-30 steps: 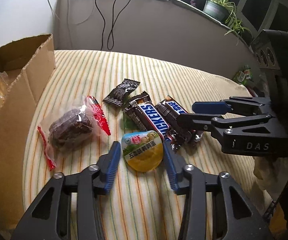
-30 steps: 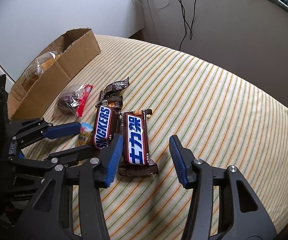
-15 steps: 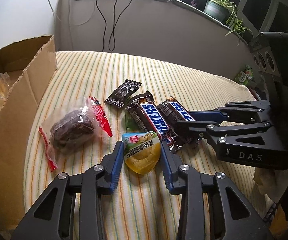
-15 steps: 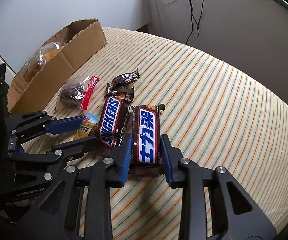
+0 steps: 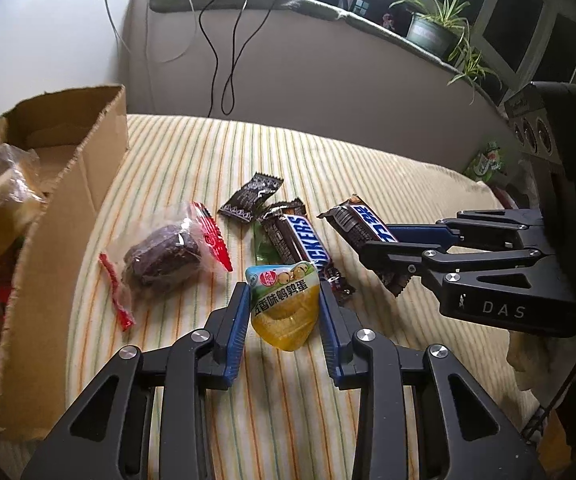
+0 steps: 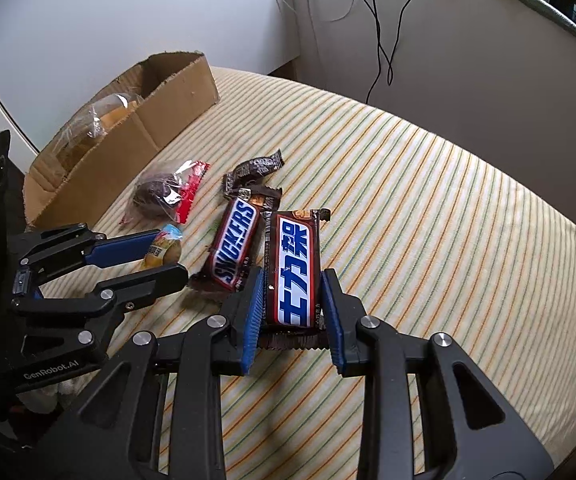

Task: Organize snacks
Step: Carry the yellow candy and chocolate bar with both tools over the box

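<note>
Left wrist view: left gripper (image 5: 282, 312) fingers have just been closing, pinching the yellow packet (image 5: 284, 308); right gripper (image 6: 291, 308) clamps a Snickers bar (image 6: 293, 272).

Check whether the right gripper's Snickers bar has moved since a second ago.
Yes. The bar has lifted at its far end, away from the other Snickers, in the right gripper.

We see the cardboard box (image 5: 68, 208) cut off by the frame's left edge in the left wrist view, its contents a blur of clear wrapping. The green wrapper (image 5: 263, 246) under the Snickers bar (image 5: 301, 240) is mostly hidden. At far right, a small green packet (image 5: 485, 162) is too small to read.
</note>
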Motion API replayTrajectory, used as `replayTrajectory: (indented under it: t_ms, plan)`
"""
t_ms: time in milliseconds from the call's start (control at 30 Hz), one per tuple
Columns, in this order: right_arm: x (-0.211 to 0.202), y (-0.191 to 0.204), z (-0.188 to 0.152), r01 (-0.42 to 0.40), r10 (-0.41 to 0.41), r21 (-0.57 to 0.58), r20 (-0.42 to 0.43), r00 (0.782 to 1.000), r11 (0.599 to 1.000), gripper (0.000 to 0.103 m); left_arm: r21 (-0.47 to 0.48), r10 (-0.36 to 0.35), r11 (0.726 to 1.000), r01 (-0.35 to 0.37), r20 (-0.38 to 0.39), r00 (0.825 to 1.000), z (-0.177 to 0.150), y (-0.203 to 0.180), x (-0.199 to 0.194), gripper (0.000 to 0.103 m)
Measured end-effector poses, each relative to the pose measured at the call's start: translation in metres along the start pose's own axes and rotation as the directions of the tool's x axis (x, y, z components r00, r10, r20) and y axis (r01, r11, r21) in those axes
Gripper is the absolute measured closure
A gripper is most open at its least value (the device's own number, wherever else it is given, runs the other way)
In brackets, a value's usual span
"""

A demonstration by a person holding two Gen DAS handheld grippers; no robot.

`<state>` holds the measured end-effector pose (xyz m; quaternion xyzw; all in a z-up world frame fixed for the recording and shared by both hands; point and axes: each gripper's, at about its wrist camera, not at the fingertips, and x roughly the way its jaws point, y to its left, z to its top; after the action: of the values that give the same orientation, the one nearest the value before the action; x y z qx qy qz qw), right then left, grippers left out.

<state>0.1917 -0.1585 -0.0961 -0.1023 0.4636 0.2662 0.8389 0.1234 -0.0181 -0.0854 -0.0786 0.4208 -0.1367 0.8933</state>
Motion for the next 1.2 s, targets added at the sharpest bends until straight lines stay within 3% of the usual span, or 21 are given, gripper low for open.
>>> replayTrajectory:
  t_ms: [533,1200]
  plan:
    - [-0.033,0.046,0.030,0.003,0.002,-0.066,0.075,0.997,0.998,0.074,-0.034,0.050,0.998,-0.046,0.121,0.991,0.002,0.036,-0.067,0.071]
    - [0.009,0.123,0.110,-0.022,0.034,-0.151,0.079,0.996,0.988,0.074,-0.170,0.174,0.975,-0.143,0.185,0.967,-0.002,0.123,-0.114,0.071]
